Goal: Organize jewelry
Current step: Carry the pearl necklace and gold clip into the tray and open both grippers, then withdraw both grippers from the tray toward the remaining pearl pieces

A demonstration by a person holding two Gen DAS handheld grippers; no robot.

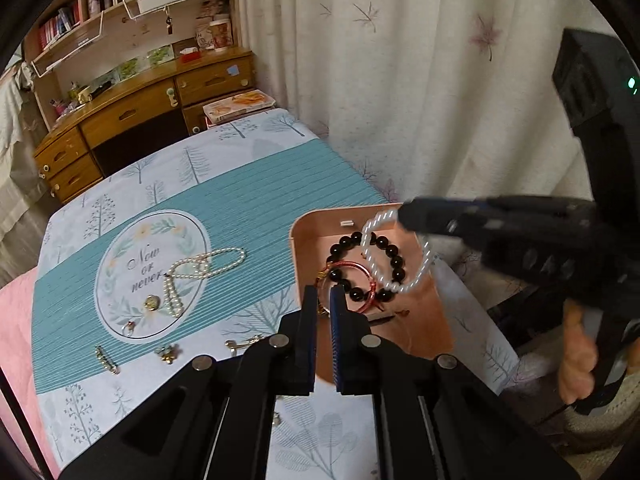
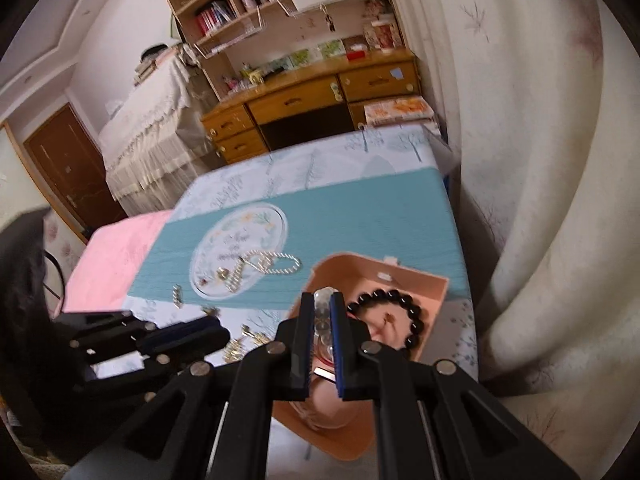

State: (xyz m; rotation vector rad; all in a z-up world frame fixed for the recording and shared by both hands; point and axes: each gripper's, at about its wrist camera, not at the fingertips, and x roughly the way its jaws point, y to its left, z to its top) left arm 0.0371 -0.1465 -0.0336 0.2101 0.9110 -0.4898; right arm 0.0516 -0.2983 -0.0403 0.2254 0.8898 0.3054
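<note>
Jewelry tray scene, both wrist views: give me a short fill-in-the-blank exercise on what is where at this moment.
1. The right gripper is shut on the ____ bracelet, which dangles over the tray.
2. The bead bracelet lying in the tray is ____ in colour.
3. The pearl necklace lies on the ____, outside the tray.
4. The left gripper holds ____ between its fingers.

Missing words: white; black; tablecloth; nothing

Right wrist view motion-blurred; small gold pieces (image 2: 240, 346) perhaps earrings; red bangle (image 1: 352, 280) partly hidden behind left gripper (image 1: 323, 300).
</note>
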